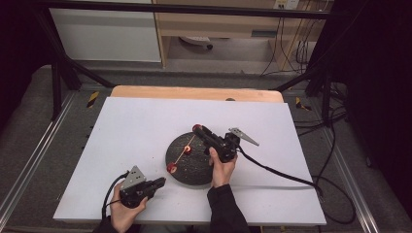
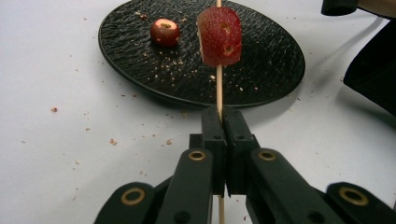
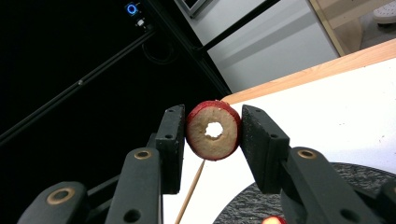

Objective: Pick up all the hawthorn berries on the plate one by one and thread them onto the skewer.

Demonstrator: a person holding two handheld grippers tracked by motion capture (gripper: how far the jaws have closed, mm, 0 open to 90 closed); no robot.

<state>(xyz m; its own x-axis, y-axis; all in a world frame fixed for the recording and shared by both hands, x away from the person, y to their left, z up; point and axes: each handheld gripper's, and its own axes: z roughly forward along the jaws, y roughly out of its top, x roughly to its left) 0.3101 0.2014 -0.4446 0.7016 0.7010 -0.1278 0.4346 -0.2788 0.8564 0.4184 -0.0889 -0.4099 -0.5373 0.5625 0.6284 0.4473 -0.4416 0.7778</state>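
One fruit slice (image 2: 164, 31) lies on plate (image 2: 261, 74).

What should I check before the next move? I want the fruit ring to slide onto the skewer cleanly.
1. Left hand-held gripper shut on the skewer: ok.
2. Right hand-held gripper shut on the fruit ring: ok.
3. Ring's centre hole open, nothing blocking it: ok.
4. Skewer tip lined up with that hole: cannot tell, the tip is hidden behind the ring.
5. Skewered slice seated on the stick, with bare stick beyond it: ok.
6. Loose piece lying on the black plate, apart from the skewer: ok.
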